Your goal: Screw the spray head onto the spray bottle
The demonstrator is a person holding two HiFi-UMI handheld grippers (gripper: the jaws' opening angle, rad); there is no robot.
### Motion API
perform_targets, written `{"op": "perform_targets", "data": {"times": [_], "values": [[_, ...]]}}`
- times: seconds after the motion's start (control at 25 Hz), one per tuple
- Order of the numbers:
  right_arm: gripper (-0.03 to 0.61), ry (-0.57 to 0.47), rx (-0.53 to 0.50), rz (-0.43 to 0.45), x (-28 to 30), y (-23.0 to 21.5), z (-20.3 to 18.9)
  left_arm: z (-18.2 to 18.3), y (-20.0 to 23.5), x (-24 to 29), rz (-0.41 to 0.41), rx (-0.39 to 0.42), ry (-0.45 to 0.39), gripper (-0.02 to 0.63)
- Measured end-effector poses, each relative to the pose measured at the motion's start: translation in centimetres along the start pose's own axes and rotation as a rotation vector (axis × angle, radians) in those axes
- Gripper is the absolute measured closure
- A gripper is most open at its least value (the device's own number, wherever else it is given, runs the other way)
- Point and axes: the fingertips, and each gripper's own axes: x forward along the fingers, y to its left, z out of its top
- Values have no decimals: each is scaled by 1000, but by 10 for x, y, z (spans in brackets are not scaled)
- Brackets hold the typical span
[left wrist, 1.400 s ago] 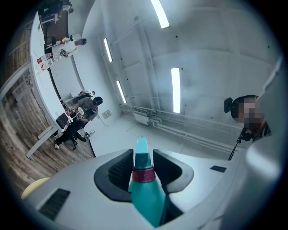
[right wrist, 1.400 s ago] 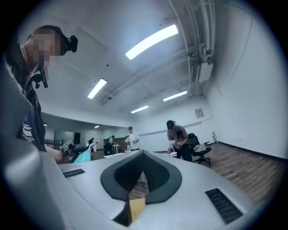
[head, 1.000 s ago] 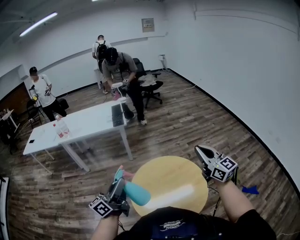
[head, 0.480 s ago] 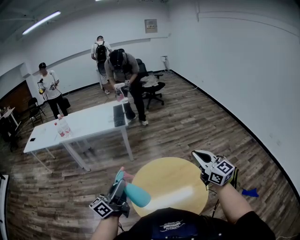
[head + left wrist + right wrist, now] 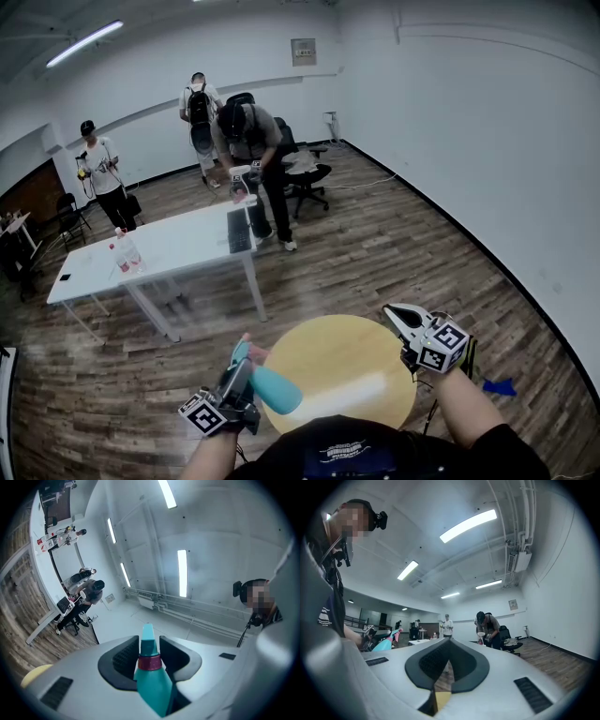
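- Tongs number two. The left tongs [image 5: 238, 368], at the lower left of the head view, are clamped on the neck of the one teal spray bottle [image 5: 275, 388] and hold it in the air.
- The bottle's body points toward the lower centre of the frame, and it overlaps the left edge of the round yellow table [image 5: 356, 349].
- One spray head [image 5: 241, 352], teal with pink, sits at the bottle's far end, just past the jaw tips.
- In the left gripper view, one pink collar [image 5: 149, 663] rings the neck between the two pads. Whether it is screwed tight cannot be told.
- The right tongs [image 5: 392, 313], at the lower right, have their jaws pressed together with nothing between them. They hang at the round table's right edge, well apart from the bottle.
- One long white table [image 5: 178, 246] stands at the middle left. It carries one dark keyboard [image 5: 234, 231] and some small bottles [image 5: 122, 253], too small to count.
- Three people are in the upper left:
  - one near the far left wall [image 5: 98, 173];
  - one with a backpack at the back wall [image 5: 199, 101];
  - one bent over the white table's far end [image 5: 246, 131].
- One black office chair [image 5: 305, 173] stands just beside the bent person.
- One blue scrap [image 5: 500, 384] lies on the wooden floor [image 5: 394, 244] at the lower right.
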Motion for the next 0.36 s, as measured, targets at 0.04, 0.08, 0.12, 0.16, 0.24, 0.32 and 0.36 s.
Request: {"op": "perform_targets", "data": {"times": [0.04,0.08,0.12,0.16,0.24,0.32,0.36], "values": [[566,2,-3,2,1,0,-1,0,1,0,0,-2,0,463],[566,4,-5,4,2,1,-1,1,1,0,0,-5,-2,464],[566,5,-6,6,4,1,0,2,2,0,3,-8,-4,464],[566,6,-6,7,5,2,0,3,2,1,5,-10,-5,464],[566,8,-4,9,5,1,2,4,2,2,5,-4,-2,464],[566,10,-3,12,5,1,2,3,1,3,3,0,1,465],[566,10,-3,14,5,0,2,3,0,4,3,1,1,464]]}}
